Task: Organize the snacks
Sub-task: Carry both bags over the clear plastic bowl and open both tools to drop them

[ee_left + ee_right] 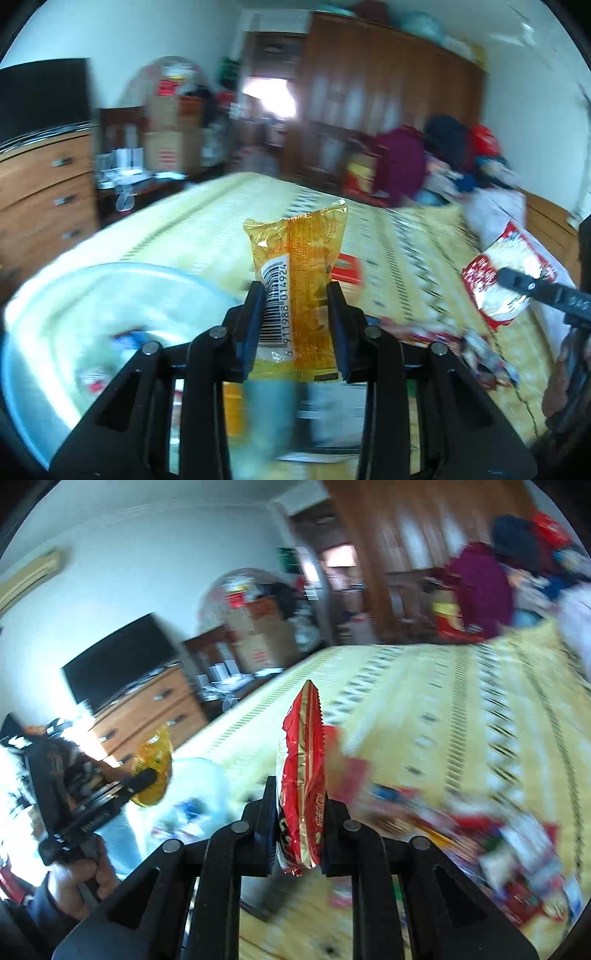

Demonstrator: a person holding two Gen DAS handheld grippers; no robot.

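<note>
Gripping 2 pkts: 1 yellow snack packet [295,280], 1 red snack packet [301,794]

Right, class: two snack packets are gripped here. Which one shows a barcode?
The yellow packet in the left gripper: a black-and-white barcode runs along its left side. The red packet in the right gripper shows only red and gold wrapping.

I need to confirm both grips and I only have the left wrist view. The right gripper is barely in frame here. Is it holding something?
Observer: Yes, the right gripper is shut on a red snack packet, edge-on between its pads.
Operator: Does the packet hang loose?
Observer: No, it stands upright, top edge above the fingers.
Operator: Who holds my gripper?
Observer: A person's hand grips the handle of the left gripper.
</note>
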